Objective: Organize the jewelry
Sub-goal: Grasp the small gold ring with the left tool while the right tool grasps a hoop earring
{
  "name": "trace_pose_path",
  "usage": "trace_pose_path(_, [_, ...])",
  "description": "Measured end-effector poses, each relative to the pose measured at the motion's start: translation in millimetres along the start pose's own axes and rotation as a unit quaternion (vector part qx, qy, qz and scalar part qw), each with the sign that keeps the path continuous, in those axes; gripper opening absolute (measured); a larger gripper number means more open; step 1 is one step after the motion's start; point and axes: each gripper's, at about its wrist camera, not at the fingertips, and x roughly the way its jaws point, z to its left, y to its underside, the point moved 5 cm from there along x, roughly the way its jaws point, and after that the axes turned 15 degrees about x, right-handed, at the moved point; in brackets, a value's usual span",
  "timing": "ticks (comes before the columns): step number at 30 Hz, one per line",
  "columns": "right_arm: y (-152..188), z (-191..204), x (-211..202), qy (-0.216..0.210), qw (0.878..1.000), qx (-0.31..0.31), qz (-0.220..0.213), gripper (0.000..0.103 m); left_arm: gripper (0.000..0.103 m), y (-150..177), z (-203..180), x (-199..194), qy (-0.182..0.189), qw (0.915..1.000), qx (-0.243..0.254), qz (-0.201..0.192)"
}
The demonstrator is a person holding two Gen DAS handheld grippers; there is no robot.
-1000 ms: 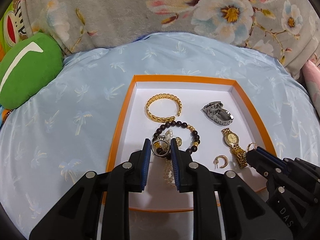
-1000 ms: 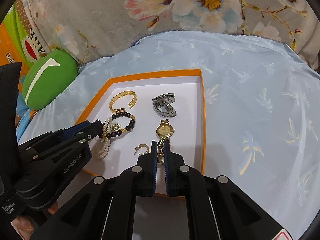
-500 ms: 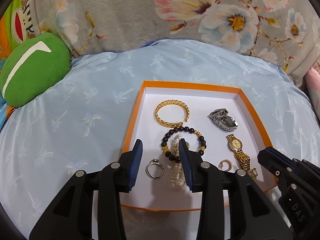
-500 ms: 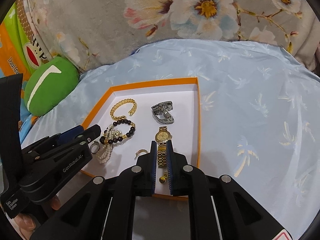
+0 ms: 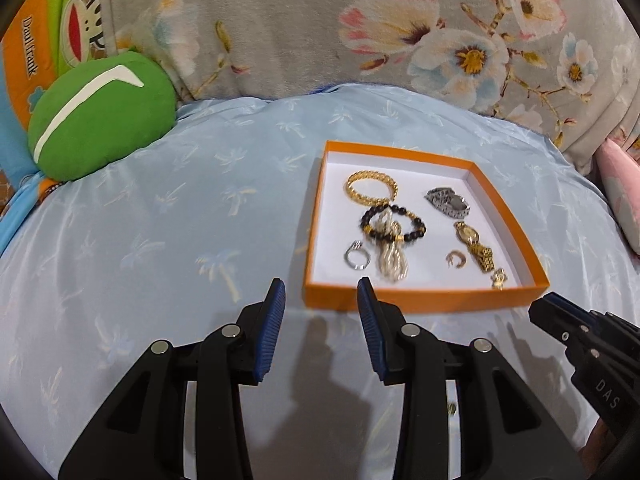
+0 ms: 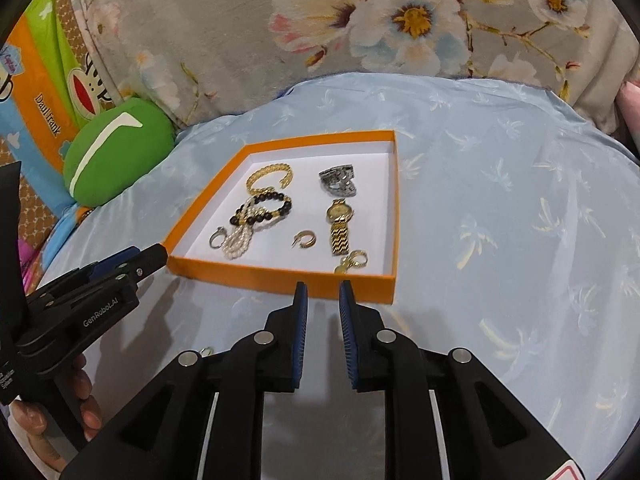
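Observation:
An orange tray with a white floor lies on the blue sheet. In it are a gold bangle, a silver watch, a black bead bracelet over a pearl bracelet, a silver ring, a gold watch, a hoop earring and a gold earring. My left gripper hovers open and empty before the tray's near left corner. My right gripper sits before the near wall, its jaws opening with nothing between them.
A green cushion lies at the back left, beside a printed cartoon bag. A floral blanket runs along the back, with something pink at the right. A small metal piece lies on the sheet. A hand holds the left gripper.
Both grippers drew back out of the tray and their jaws parted. The left let go of the silver ring and the right let go of the gold earring; both now lie in the tray.

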Motion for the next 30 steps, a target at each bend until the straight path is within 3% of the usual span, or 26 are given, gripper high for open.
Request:
trace_pose_path(9, [36.8, 30.5, -3.9, -0.017, 0.999, -0.036, 0.036, 0.031, 0.036, 35.1, -0.3, -20.1, 0.003, 0.9996, 0.003, 0.027])
trace_pose_path(18, [52.0, 37.0, 7.5, 0.011, 0.996, -0.053, 0.066, 0.031, 0.036, 43.1, 1.1, -24.4, 0.010, 0.9994, -0.001, 0.034])
trace_pose_path(23, [53.3, 38.1, 9.4, 0.016, 0.996, -0.057, 0.067, 0.028, 0.037, 43.5, -1.1, -25.7, 0.011, 0.9993, 0.006, 0.034])
trace_pose_path(26, [51.6, 39.1, 11.6, 0.025, 0.996, -0.059, 0.066, 0.018, 0.037, 43.7, -4.4, -25.0, 0.018, 0.9991, 0.010, 0.037])
trace_pose_path(30, [50.2, 35.8, 10.1, 0.029, 0.996, -0.055, 0.063, 0.016, 0.037, 44.4, -8.1, -25.6, 0.024, 0.9989, 0.011, 0.039])
